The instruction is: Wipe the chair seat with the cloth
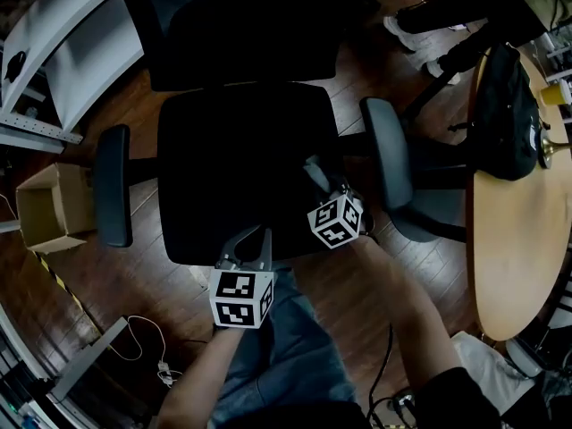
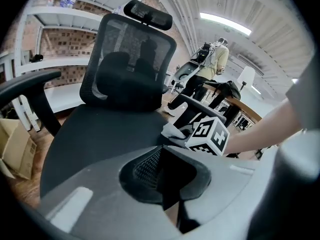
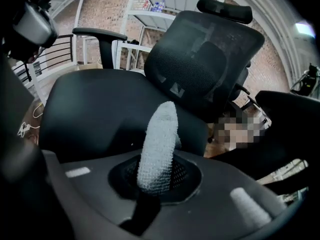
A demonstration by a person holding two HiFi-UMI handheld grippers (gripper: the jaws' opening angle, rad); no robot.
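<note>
Nearest, left gripper (image 1: pixel 254 238) closed on nothing at the near edge of the chair seat (image 1: pixel 237 155). Right gripper (image 1: pixel 322 184) clamped on rolled cloth (image 3: pixel 159 144) over the seat's near right. Risk: cloth probably dragged loose by friction. Right armrest (image 1: pixel 391 164) close, a likely snag. Farther right, round table (image 1: pixel 518 248).
</note>
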